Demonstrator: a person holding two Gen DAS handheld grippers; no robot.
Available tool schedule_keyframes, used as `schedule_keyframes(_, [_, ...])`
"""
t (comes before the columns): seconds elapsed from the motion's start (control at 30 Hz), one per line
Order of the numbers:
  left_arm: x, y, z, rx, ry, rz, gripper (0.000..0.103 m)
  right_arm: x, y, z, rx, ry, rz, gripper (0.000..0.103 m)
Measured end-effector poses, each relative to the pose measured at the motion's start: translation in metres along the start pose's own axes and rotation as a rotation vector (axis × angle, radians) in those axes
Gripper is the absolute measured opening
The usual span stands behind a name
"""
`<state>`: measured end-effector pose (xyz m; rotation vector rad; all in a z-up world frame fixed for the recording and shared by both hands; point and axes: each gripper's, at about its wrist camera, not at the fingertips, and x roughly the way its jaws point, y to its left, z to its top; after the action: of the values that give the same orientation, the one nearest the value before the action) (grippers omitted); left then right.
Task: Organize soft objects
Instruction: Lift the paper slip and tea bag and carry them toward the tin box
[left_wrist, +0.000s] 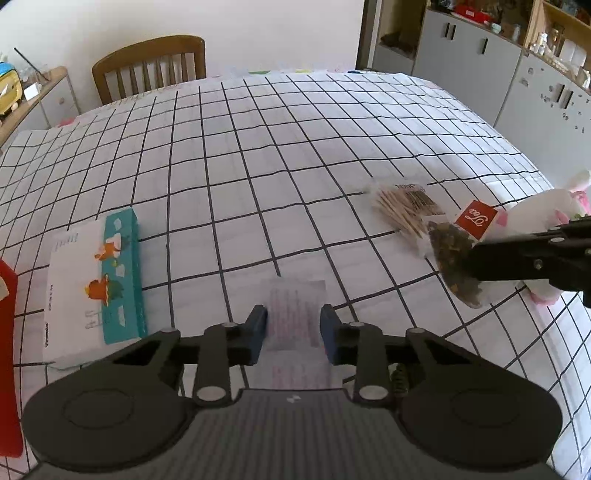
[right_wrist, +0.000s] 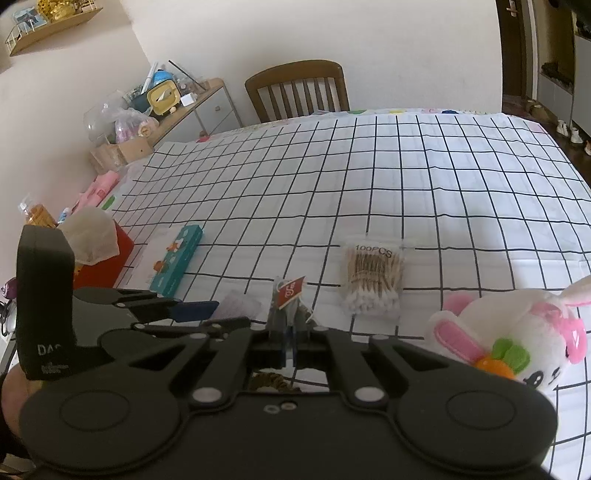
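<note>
My left gripper (left_wrist: 293, 325) has its blue pads (left_wrist: 258, 328) around a small clear packet with pink print (left_wrist: 295, 321) that lies on the checked tablecloth (left_wrist: 280, 155); the jaws stand apart, one on each side of it. My right gripper (right_wrist: 290, 343) is shut on a tea bag (right_wrist: 290, 306) with a red tag (right_wrist: 291, 291); it also shows in the left wrist view (left_wrist: 456, 266). A bag of cotton swabs (right_wrist: 373, 284) lies beyond it. A white and pink plush rabbit (right_wrist: 517, 332) lies at the right.
A teal and white tissue pack (left_wrist: 99, 280) lies left of the left gripper, beside a red box (right_wrist: 99, 258) with a tissue sticking out. A wooden chair (right_wrist: 299, 90) stands at the table's far side. Cabinets (left_wrist: 480, 55) stand at the back right.
</note>
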<state>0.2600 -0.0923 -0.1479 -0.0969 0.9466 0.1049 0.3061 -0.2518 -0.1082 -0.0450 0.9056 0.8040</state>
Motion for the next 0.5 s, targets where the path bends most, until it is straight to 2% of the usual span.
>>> schedule_keyframes(0.17, [-0.002, 0.008, 0.0, -0.037, -0.016, -0.032, 0.017, 0.001, -0.001, 0.0, -0.001, 0.005, -0.001, 0.003])
schedule_keyframes(0.5, [-0.017, 0.017, -0.002, -0.074, -0.059, -0.074, 0.007, -0.001, 0.003, -0.001, -0.004, 0.002, -0.002, 0.003])
